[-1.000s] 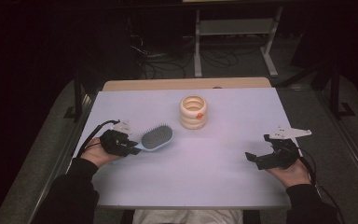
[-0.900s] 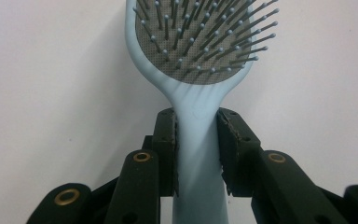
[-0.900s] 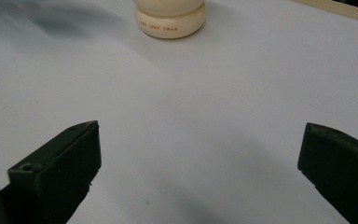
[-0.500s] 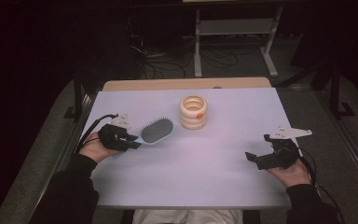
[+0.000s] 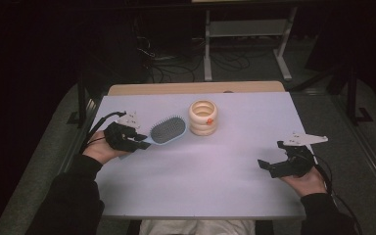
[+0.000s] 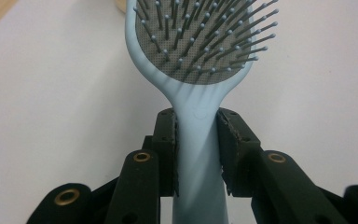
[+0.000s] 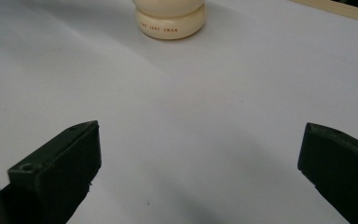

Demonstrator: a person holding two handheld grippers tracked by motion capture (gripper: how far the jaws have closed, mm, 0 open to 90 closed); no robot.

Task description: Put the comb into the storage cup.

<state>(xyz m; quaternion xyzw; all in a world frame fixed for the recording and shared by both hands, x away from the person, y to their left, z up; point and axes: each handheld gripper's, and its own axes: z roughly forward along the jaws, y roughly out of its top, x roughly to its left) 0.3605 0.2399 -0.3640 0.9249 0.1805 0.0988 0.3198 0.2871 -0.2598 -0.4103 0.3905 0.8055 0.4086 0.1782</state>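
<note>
Right now the left gripper (image 6: 199, 154) is clamped on the neck of a pale blue hairbrush (image 6: 200, 51), its two black jaws pressed against either side of the handle just below the head. Bristles face up toward the camera in the left gripper view, grey pad, small rounded tips. From above, the left gripper (image 5: 136, 139) sits at the left side of the table (image 5: 200, 186), and the hairbrush (image 5: 168, 130) sticks out from it toward the middle, its head just beside a cream ringed container (image 5: 203, 117) but apart from it. An orange spot shows on that container's side; I cannot tell what it is

Across the table, well apart from the brush, the right gripper (image 5: 269, 165) rests near the right edge with its jaws spread wide and nothing between them. Its own view shows the cream ringed container's (image 7: 170, 21) base ahead, with small red lettering
</note>
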